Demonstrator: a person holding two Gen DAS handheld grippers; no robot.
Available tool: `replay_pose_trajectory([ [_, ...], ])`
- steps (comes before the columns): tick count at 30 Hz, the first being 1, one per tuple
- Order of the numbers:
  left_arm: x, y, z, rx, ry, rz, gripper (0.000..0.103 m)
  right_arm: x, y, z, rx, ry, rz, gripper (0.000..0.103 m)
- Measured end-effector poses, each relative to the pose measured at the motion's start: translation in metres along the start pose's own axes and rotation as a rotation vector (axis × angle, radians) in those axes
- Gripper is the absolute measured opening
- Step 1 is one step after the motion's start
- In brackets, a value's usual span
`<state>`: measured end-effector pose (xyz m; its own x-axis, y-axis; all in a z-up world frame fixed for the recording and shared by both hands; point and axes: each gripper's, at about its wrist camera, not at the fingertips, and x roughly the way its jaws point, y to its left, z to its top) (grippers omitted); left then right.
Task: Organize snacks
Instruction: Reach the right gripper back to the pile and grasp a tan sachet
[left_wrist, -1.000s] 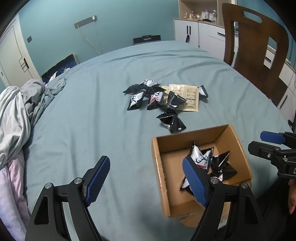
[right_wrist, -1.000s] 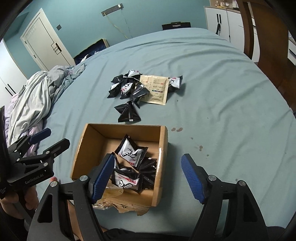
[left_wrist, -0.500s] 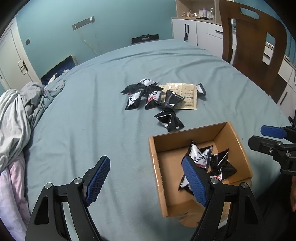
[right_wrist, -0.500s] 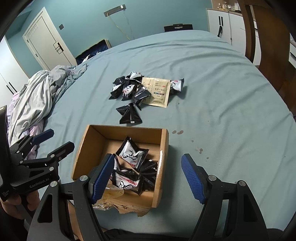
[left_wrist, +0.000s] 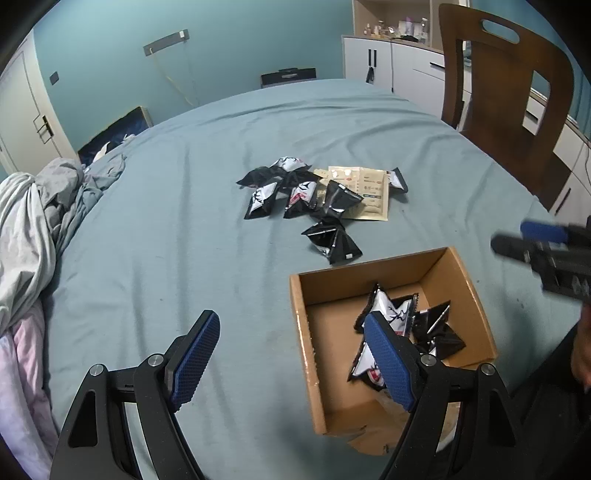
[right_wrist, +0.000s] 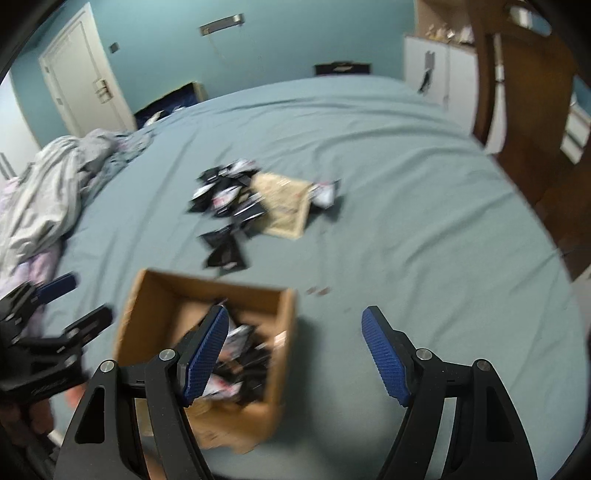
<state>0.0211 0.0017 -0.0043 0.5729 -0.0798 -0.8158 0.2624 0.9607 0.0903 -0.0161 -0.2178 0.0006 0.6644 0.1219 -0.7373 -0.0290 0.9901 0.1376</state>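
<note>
A brown cardboard box (left_wrist: 301, 332) (right_wrist: 288, 332) sits on the blue-grey sheet near me and holds several black-and-white snack packets (left_wrist: 395, 314) (right_wrist: 240, 343). Farther out lies a pile of the same black snack packets (left_wrist: 295, 192) (right_wrist: 225, 199), with one apart from it (left_wrist: 332, 243) and a beige sachet (left_wrist: 369, 192) (right_wrist: 284, 206) beside it. My left gripper (left_wrist: 291, 354) hangs open over the box's left wall, nothing between its blue pads. My right gripper (right_wrist: 295, 350) is open above the box's right wall, also empty; its view is blurred.
Crumpled grey and pink bedding (left_wrist: 29, 236) is heaped at the left. A brown wooden chair (left_wrist: 506, 96) stands at the far right beside white cabinets (left_wrist: 388, 59). Small dark stains (right_wrist: 317, 291) mark the sheet right of the box. A white door (right_wrist: 85, 81) is far left.
The right wrist view has tilted up and gone blurred, with the box lower in it. The left gripper stays where it was; both grippers remain open.
</note>
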Motion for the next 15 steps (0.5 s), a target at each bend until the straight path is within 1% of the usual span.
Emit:
replay_pose_trajectory([
  [1, 0.001, -0.001, 0.001, 0.001, 0.000, -0.001, 0.081, 0.000, -0.003, 0.003, 0.003, -0.014, -0.035, 0.074],
  [3, 0.001, -0.002, 0.002, 0.003, -0.001, -0.004, 0.081, 0.002, -0.008, 0.008, 0.014, -0.026, -0.072, 0.074],
  [8, 0.002, -0.004, 0.003, 0.004, -0.001, -0.011, 0.081, 0.021, -0.024, 0.026, 0.051, 0.011, -0.079, 0.074],
  [12, 0.006, -0.004, 0.004, -0.001, 0.013, -0.016, 0.081, 0.039, -0.042, 0.040, 0.120, 0.066, -0.036, 0.074],
  [15, 0.009, -0.003, 0.005, -0.005, 0.028, -0.024, 0.081, 0.059, -0.058, 0.050, 0.191, 0.131, 0.041, 0.074],
])
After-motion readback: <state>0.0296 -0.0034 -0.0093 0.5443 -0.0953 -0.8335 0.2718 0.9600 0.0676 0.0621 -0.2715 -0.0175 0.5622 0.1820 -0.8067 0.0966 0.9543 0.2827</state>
